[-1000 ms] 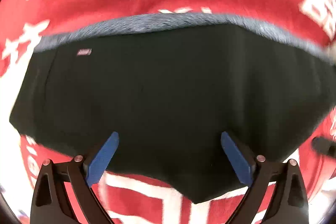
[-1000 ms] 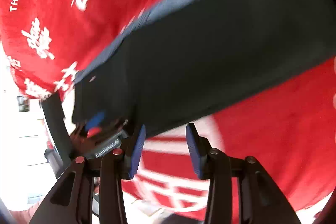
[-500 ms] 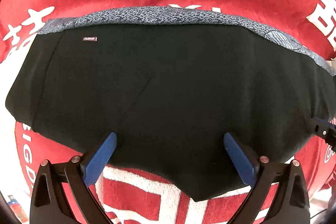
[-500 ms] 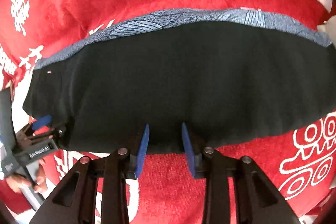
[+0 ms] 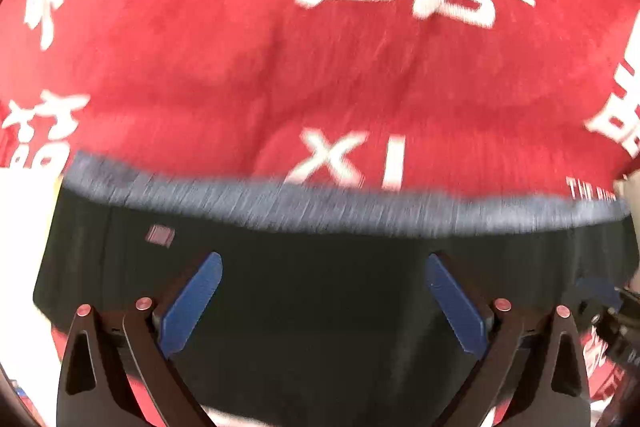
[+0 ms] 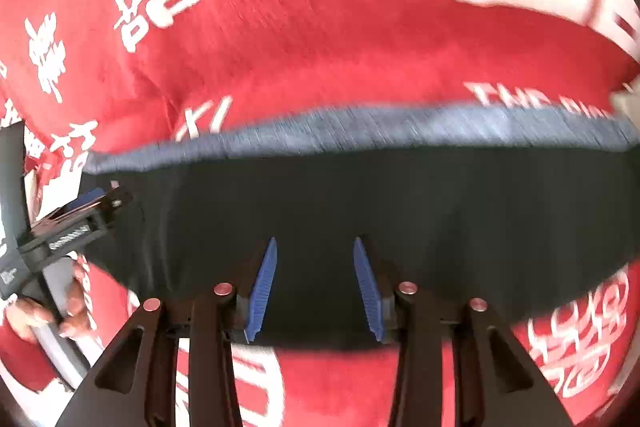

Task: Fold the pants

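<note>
The folded black pants (image 5: 320, 279) lie flat on a red cloth, with a grey-blue patterned band (image 5: 320, 203) along their far edge and a small label (image 5: 160, 235) at the left. My left gripper (image 5: 322, 263) is wide open and empty over the pants' near half. The pants also show in the right wrist view (image 6: 400, 203). My right gripper (image 6: 314, 247) is open and empty over their near edge. The left gripper (image 6: 86, 211) shows at the left in the right wrist view, at the pants' left end.
The red cloth with white characters (image 5: 280, 47) covers the surface around and beyond the pants, and it also fills the right wrist view (image 6: 320, 27). A person's hand (image 6: 48, 307) holds the left gripper's handle. A pale object (image 6: 628, 99) sits at the far right.
Both grippers have moved forward over the pants, which now sit lower in both views. My right gripper has opened wider. The pants have not moved.
</note>
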Demonstrator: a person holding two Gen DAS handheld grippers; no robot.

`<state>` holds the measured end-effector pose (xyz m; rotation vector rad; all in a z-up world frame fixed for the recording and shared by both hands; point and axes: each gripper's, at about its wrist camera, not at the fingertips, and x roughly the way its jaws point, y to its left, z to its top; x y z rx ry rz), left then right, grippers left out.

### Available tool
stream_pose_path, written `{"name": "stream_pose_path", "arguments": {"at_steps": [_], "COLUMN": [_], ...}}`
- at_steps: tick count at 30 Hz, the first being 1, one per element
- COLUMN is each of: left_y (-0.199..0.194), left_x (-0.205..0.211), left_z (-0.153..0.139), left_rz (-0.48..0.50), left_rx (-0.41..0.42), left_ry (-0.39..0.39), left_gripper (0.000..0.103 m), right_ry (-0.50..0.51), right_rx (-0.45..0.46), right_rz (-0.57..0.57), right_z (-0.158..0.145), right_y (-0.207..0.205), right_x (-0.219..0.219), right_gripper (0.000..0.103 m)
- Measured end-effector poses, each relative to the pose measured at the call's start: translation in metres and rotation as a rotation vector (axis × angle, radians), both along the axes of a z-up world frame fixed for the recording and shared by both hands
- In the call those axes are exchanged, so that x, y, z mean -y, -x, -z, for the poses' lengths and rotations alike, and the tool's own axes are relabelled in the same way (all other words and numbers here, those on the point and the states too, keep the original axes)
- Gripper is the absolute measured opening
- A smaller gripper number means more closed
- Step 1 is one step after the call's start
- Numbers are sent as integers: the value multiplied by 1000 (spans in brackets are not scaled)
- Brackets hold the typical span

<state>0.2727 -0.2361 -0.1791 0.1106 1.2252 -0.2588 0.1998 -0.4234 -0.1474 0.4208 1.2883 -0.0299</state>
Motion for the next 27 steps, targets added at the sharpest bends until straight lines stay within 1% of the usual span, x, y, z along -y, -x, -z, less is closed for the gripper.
{"name": "stream_pose_path", "arguments": {"at_steps": [2, 4, 6, 7, 8, 9, 10, 12, 13, 14, 15, 17, 18, 19, 20, 22, 24, 26, 27], "left_y": [-15, -28, -33, -34, -37, -40, -42, -46, -47, -47, -47, -36, -28, -16, -6, 20, 43, 70, 79], "left_x": [17, 29, 30, 26, 22, 18, 16, 13, 11, 8, 4, 2, 3, 7, 11, 23, 34, 35, 35], "left_z": [11, 32, 55, 57, 58, 58, 58, 56, 54, 50, 44, 28, 21, 13, 8, -1, 1, 5, 17], "left_rz": [3, 0, -14, -32, -51, -69, -74, -76, -83, -89, -91, -66, -45, -17, 4, 60, 101, 102, 91], "left_rx": [3, -25, -58, -49, -45, -51, -48, -38, -43, -48, -47, -37, -36, -38, -39, -45, -63, -104, -151], "left_ry": [-31, -89, -134, -105, -90, -83, -84, -103, -110, -116, -120, -99, -88, -77, -69, -55, -59, -64, -75], "left_gripper": [103, 103, 103, 103, 103, 103, 103, 103, 103, 103, 103, 103, 103, 103, 103, 103, 103, 103, 103], "right_ry": [5, 40, 66, 75, 63, 68, 97, 151, 162, 132, 120, 142, 152, 161, 166, 167, 158, 146, 141], "right_rx": [19, 17, -34, -62, -36, -11, -4, -9, -22, -31, -35, -26, -17, -10, -11, -23, -33, -46, -59], "right_rz": [-24, -73, -112, -113, -106, -99, -89, -44, -13, 32, 70, 121, 140, 158, 167, 183, 201, 214, 217], "right_z": [4, 13, 34, 46, 50, 49, 47, 46, 48, 47, 42, 27, 19, 12, 9, 4, 3, 8, 13], "right_y": [-29, -51, -67, -71, -72, -72, -72, -69, -67, -63, -58, -43, -31, -18, -9, 14, 30, 40, 44], "right_x": [-5, -15, -19, -17, -12, -7, 0, 20, 32, 47, 58, 74, 81, 85, 87, 89, 87, 87, 85], "right_gripper": [41, 41, 41, 37, 32, 18, 16, 16, 16, 16, 20, 25, 33, 37, 44, 45, 45, 47, 52]}}
